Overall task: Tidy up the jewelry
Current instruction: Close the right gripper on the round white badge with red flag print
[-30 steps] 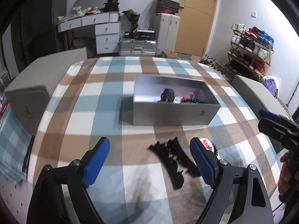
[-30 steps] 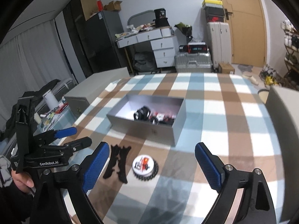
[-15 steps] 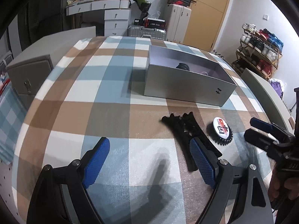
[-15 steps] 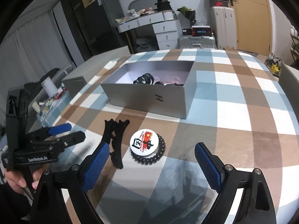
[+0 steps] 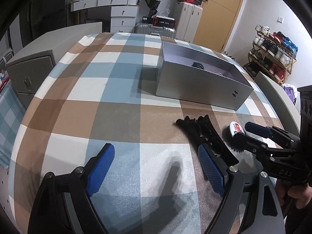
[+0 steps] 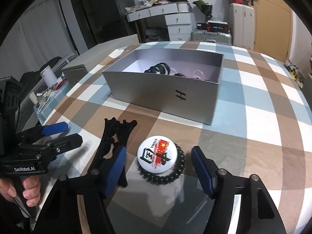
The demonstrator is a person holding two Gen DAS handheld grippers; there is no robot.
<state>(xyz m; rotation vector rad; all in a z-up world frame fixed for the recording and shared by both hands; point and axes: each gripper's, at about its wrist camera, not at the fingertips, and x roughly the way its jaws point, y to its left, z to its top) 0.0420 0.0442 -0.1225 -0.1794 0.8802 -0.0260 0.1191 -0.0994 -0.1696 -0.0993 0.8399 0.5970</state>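
- The desk, under a brown, blue and white checked cloth, fills both views.
- The grey box stands open at upper centre of the right wrist view. Dark coiled pieces and some pale rings already lie inside, so part of the sorting looks done.
- Left outside the box are the black hair clips, lower left of centre, and just beside them the badge resting inside the black bead bracelet.
- The right gripper straddles the badge and bracelet. Its fingers are closing, with both pieces between them, and the pads do not appear to touch yet.
- The left gripper hovers over bare cloth at lower centre of its view, fingers wide apart and holding nothing, with the clips just beside its right-hand finger.
- Against the frames a second ago, the right gripper has dropped lower and nearer, so the badge now sits large between its fingers, which stand narrower. The left gripper has sunk slightly at the same spread.
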